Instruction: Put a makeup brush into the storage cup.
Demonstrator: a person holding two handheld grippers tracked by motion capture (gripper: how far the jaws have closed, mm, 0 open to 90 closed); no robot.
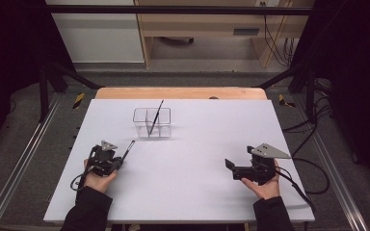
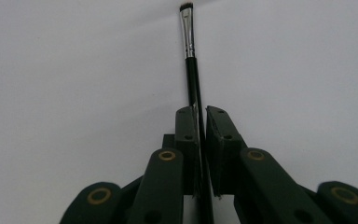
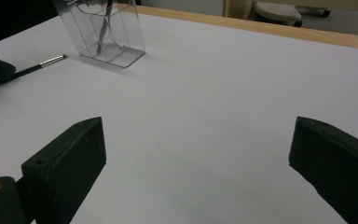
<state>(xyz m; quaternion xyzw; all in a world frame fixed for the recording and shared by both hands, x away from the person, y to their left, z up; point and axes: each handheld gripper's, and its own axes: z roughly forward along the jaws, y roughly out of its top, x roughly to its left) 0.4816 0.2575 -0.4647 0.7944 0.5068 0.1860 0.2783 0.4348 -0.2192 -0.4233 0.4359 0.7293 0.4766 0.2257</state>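
Slim black-handled makeup brush (image 2: 192, 70), silver ferrule, clamped in left gripper (image 2: 202, 116); right gripper (image 3: 196, 149) wide open, empty. Two brushes: second (image 1: 155, 118) in clear plastic organizer (image 1: 151, 123).

The high view looks forward and down over the whole white rectangular table (image 1: 188, 159). Each gripper view sits low and close over it (looking along its own jaws). The high and right gripper views share the clear plastic divided box (image 1: 152, 122) (image 3: 103, 32).

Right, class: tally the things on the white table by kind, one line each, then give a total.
Brushes: 2, one in the left hand-held gripper, one standing in the holder
Clear holders: 1
Hand-held grippers: 2, left and right
Total: 5
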